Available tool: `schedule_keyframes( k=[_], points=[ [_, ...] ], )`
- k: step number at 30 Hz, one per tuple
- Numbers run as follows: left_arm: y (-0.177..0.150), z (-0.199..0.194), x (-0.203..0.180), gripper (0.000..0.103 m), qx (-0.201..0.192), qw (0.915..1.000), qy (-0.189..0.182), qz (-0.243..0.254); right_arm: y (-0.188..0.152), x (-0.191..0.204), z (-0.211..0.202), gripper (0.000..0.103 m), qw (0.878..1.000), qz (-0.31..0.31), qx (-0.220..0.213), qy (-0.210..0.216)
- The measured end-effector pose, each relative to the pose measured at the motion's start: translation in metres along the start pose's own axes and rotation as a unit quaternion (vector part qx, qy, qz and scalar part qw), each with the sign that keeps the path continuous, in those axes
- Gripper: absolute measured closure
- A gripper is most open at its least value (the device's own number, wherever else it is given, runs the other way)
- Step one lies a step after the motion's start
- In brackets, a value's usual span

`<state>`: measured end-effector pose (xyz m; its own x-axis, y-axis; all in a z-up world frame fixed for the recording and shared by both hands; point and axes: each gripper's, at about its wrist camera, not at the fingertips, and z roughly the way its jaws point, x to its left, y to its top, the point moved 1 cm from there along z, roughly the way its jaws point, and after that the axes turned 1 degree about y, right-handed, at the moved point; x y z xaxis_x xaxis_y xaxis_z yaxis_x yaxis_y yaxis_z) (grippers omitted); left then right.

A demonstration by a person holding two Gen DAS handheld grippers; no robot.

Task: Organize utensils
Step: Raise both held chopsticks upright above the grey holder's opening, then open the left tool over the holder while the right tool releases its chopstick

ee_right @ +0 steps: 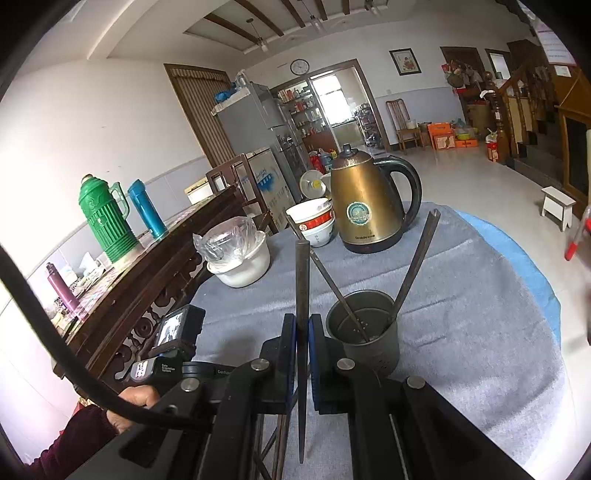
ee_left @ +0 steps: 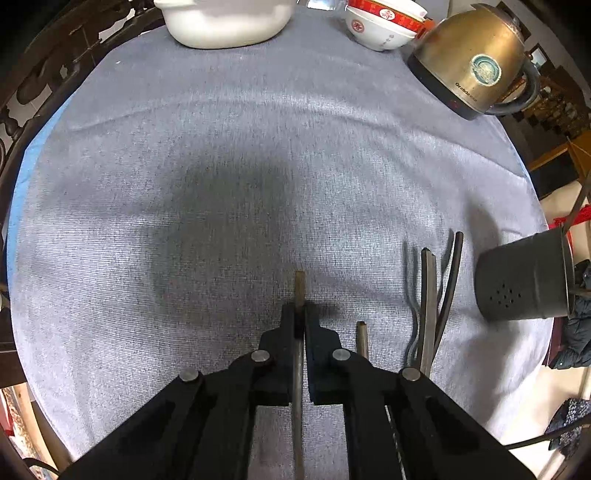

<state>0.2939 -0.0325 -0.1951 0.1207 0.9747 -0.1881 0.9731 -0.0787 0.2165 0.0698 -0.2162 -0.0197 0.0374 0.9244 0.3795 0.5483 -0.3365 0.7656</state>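
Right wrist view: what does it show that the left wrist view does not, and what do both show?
Only the right wrist view: two chopsticks standing in the holder, a green thermos, a fridge.

Only the left wrist view: loose chopsticks lying on the cloth.

Both: the kettle, stacked bowls, white pot, holder, and each tool, left and right, shut on one chopstick.
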Motion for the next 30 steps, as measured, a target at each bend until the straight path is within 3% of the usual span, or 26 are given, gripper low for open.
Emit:
schedule_keyframes(
  k=[4,9,14,18,22,30],
  points=[
    [-0.01,-0.028,-0.002,0.098,-0.038,0.9992,-0.005,0.009,0.006,0.005,-0.009,0.096,0.999,-0.014,-0.029,-0.014],
    [-0.022,-0.111,-0.016,0.098,-0.124,0.9908,-0.035,0.042,0.025,0.007,-0.031,0.096,0.995,-0.013,-0.101,-0.024],
    [-0.032,-0.201,-0.037,0.098,-0.216,0.9711,-0.07,0.072,0.044,0.009,-0.044,0.096,0.984,-0.016,-0.171,-0.052],
    [-0.034,-0.255,-0.055,0.098,-0.271,0.9535,-0.099,0.088,0.057,0.007,-0.039,0.096,0.976,-0.022,-0.202,-0.076],
    [-0.027,-0.285,-0.082,0.098,-0.315,0.9386,-0.101,0.099,0.067,0.001,-0.026,0.096,0.974,-0.024,-0.207,-0.093],
    [-0.002,-0.28,-0.13,0.098,-0.328,0.9308,-0.12,0.107,0.065,-0.022,0.0,0.096,0.98,-0.006,-0.168,-0.111]
  ],
)
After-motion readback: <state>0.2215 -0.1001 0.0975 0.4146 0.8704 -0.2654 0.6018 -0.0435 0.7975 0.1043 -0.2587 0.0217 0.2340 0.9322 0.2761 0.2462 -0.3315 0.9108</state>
